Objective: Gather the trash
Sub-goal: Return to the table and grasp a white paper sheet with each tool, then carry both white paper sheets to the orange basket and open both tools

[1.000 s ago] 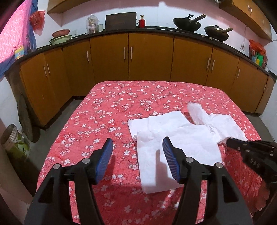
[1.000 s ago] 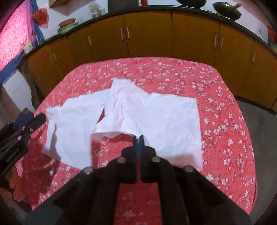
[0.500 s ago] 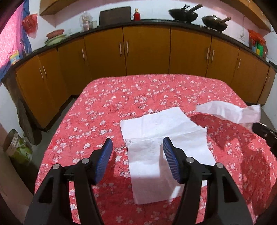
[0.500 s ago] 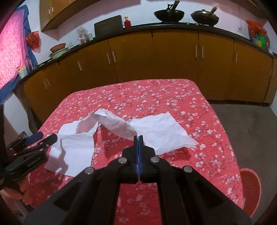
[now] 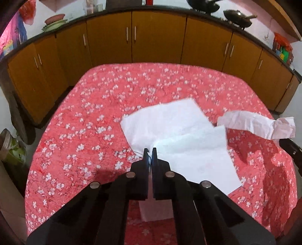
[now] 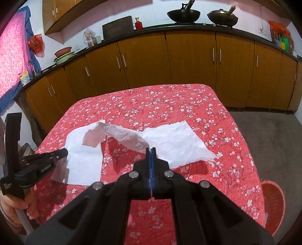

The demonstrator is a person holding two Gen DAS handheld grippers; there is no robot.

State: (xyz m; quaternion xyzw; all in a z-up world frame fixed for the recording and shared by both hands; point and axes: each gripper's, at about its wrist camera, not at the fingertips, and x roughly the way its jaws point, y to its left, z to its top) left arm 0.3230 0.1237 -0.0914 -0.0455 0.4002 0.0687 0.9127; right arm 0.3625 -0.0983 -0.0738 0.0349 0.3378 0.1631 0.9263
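Observation:
White paper sheets [image 5: 181,135] lie on a table with a red flowered cloth [image 5: 105,116]. My left gripper [image 5: 150,150] is shut on the near edge of the flat sheets, which bunch up at its tips. It shows in the right wrist view [image 6: 63,151] at the sheets' left edge [image 6: 85,164]. My right gripper [image 6: 151,149] is shut on a crumpled white paper sheet [image 6: 169,143] and holds it lifted above the cloth. That lifted sheet hangs at the right in the left wrist view [image 5: 258,126].
A red plastic basket [image 6: 273,203] stands on the floor by the table's right side. Orange-brown cabinets [image 6: 188,62] under a dark counter with woks [image 6: 183,14] run behind the table. A jar [image 5: 9,148] sits on the floor at the left.
My left gripper has closed on the flat sheets' near edge. My right gripper has lifted its crumpled sheet off the table and drawn it back to the right.

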